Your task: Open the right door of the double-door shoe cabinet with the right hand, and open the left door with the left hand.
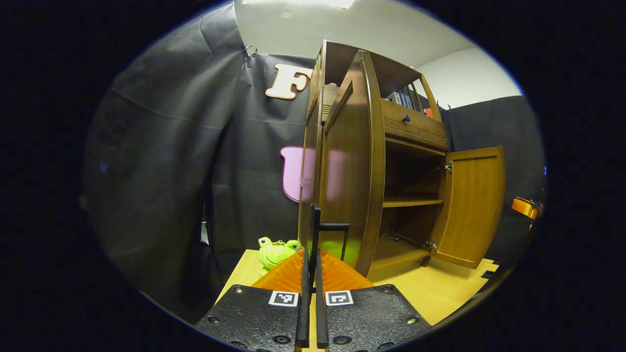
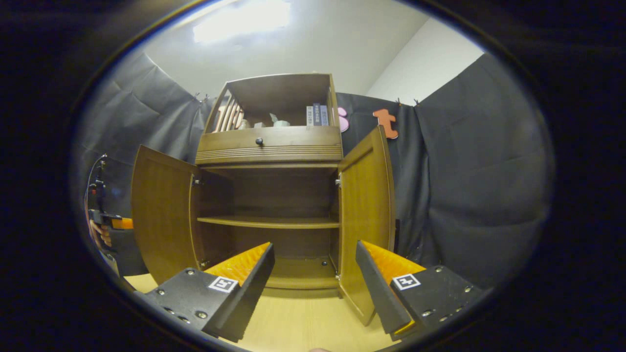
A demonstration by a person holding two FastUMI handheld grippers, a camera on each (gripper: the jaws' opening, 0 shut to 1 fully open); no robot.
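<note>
The brown wooden shoe cabinet [image 2: 269,146] stands with both lower doors swung out. In the right gripper view the left door [image 2: 161,215] and the right door [image 2: 364,205] flank the bare inner shelf [image 2: 266,222]. My right gripper [image 2: 313,266] is open in front of the cabinet, holding nothing. In the left gripper view my left gripper [image 1: 311,254] is shut on the black handle [image 1: 333,227] of the left door [image 1: 349,171], which I see nearly edge-on. The right door [image 1: 472,205] hangs open beyond. The left gripper [image 2: 105,220] and its hand peek out behind the left door.
The cabinet stands on a light wooden table [image 2: 293,318]. A green frog plush [image 1: 276,252] lies on the table beside the cabinet's left side. A drawer with a dark knob [image 2: 259,142] sits above the doors, and books [image 2: 318,115] stand on the top shelf.
</note>
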